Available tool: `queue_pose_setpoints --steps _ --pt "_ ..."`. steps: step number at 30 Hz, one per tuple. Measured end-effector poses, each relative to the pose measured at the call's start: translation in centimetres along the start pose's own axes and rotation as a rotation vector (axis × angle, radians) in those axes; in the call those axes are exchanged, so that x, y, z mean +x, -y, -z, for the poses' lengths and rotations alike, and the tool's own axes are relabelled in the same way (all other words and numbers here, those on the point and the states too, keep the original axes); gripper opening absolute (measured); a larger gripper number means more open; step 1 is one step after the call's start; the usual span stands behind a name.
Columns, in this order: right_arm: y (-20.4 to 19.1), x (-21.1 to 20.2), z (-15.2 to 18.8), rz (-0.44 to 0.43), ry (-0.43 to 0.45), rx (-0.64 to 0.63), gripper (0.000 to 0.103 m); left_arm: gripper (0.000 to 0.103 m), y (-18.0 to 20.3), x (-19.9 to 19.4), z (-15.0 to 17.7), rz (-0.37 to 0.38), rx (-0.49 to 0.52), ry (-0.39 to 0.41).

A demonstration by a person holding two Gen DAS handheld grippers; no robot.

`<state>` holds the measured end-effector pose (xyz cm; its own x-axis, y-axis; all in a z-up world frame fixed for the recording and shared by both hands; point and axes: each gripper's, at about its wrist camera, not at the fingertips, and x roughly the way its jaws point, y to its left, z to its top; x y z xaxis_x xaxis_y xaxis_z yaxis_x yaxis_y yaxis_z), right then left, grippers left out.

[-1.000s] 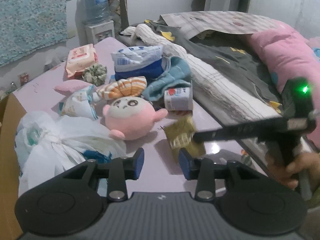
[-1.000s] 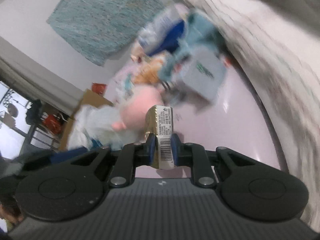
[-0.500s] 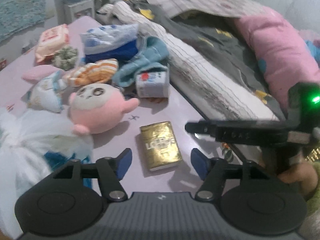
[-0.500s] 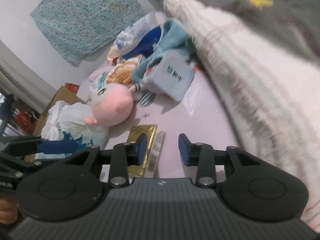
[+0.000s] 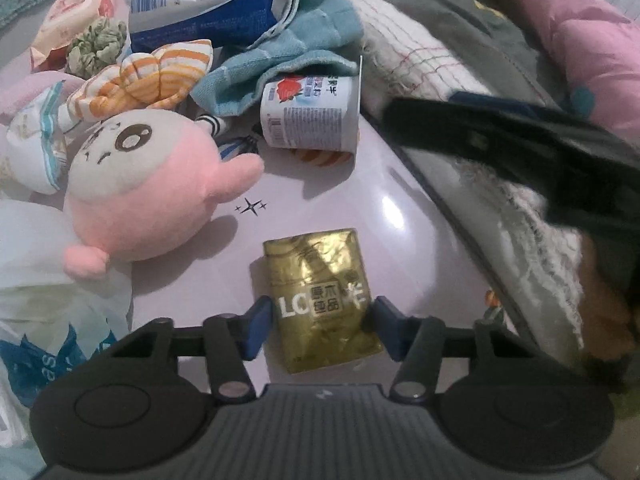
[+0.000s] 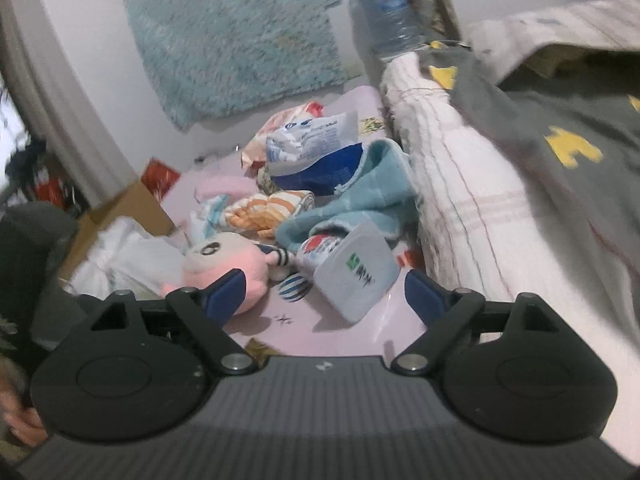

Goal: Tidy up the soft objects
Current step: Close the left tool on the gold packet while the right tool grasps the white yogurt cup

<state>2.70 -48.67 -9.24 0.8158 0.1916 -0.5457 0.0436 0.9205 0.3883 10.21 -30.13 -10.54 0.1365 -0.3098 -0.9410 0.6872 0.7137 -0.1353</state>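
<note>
Your biggest risk is a skewed pinch: the gold pack [image 5: 320, 300] lies flat on the lilac table [image 5: 400, 208] and slightly askew to your left gripper [image 5: 318, 326], so closing pads may catch one corner first, spin it, or just skid over the slick foil and press it down instead of lifting it. The wrapper looks crumpled and soft, so a hard squeeze could buckle it rather than hold it. Watch the near left too — a white plastic bag [image 5: 48, 312] sits close to the left finger, and a loose fold could get dragged in. The left jaws stand apart and are closing, with the pack's near half between them; the left pad [image 5: 258, 326] is at the pack's left edge and the right pad is close by its right edge, though you cannot tell from here whether either one presses yet. Your right gripper [image 6: 324, 294] is empty and its jaws are opening wide — nothing lies between them, and only a sliver of gold shows under its body. It points toward the yogurt cup [image 6: 352, 272] and the pink plush [image 6: 228, 264] farther off, so keep it from nudging them.
</note>
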Motion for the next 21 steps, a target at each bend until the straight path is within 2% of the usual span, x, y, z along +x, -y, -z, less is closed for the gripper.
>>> queue_pose_setpoints --steps 3,6,10,13,14,15,18,21 --pt "0.2 2.2 -1.3 -0.007 -0.027 -0.066 0.09 0.053 -0.3 -0.2 0.0 -0.017 -0.006 0.016" --pt "0.4 4.8 -2.2 -0.019 -0.09 -0.133 0.091 0.052 -0.7 -0.3 0.0 -0.011 -0.022 0.012" --pt "0.6 8.0 -2.1 -0.048 -0.171 -0.185 0.091 0.052 -0.9 -0.5 -0.2 -0.016 -0.034 0.01" --pt "0.5 9.5 -1.7 -0.045 -0.196 -0.214 0.09 0.051 -1.0 -0.8 -0.1 -0.029 -0.038 0.014" --pt "0.5 9.7 -1.5 -0.038 -0.199 -0.218 0.084 0.051 -0.8 -1.1 -0.1 -0.032 -0.043 0.014" --pt "0.5 9.7 -1.4 -0.033 -0.191 -0.216 0.073 0.051 -0.8 -1.3 0.0 -0.033 -0.045 0.016" --pt "1.0 8.9 -1.5 -0.022 -0.189 -0.172 0.071 0.051 -0.8 -1.5 0.1 -0.035 -0.047 0.024" --pt "0.4 7.3 -1.4 0.028 -0.211 -0.182 0.07 0.051 -0.7 -1.6 0.3 -0.028 -0.041 0.027"
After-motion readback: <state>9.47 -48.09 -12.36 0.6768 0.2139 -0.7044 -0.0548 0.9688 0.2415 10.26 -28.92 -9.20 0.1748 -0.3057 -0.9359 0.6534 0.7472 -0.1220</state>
